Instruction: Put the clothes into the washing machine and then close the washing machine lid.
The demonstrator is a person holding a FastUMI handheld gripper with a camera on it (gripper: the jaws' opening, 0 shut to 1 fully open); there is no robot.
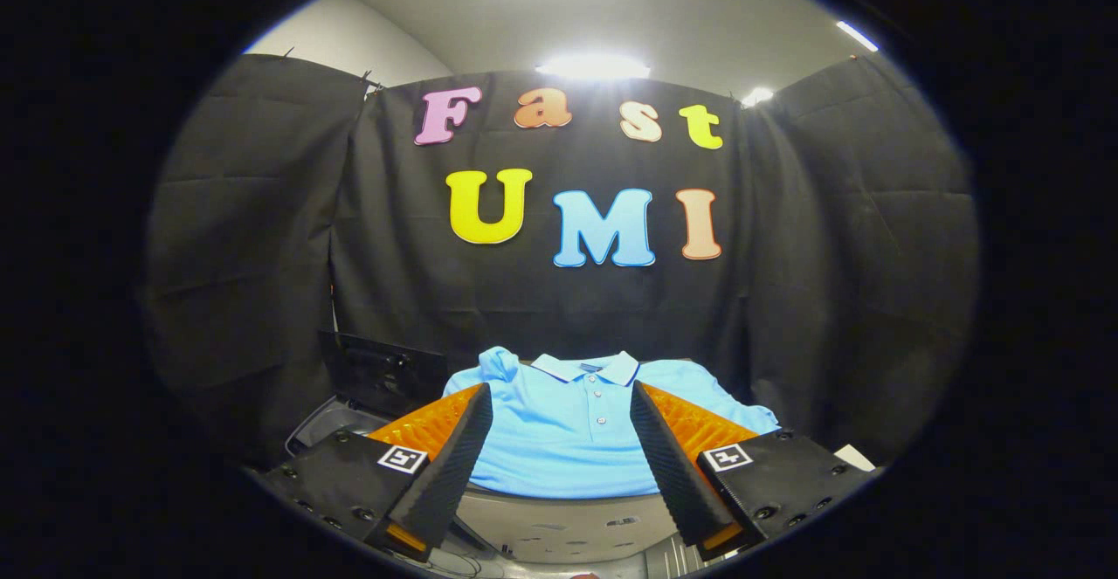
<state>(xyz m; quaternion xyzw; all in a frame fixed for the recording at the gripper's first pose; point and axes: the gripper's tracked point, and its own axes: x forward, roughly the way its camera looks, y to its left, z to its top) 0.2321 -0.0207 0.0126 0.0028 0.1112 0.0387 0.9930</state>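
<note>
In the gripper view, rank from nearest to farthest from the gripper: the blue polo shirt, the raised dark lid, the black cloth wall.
The gripper is open, its fingers spread apart.
1. Blue polo shirt: laid flat just ahead, seen between the fingers.
2. Raised dark lid: beyond the left finger, beside the shirt.
3. Black cloth wall: farthest, behind both.

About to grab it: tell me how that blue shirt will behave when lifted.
The shirt looks like soft knit lying flat, so it will likely go floppy and drape. Spread wide beyond the open tool, its sleeves may trail from a pinch. Probably light; the collar is thicker.
</note>
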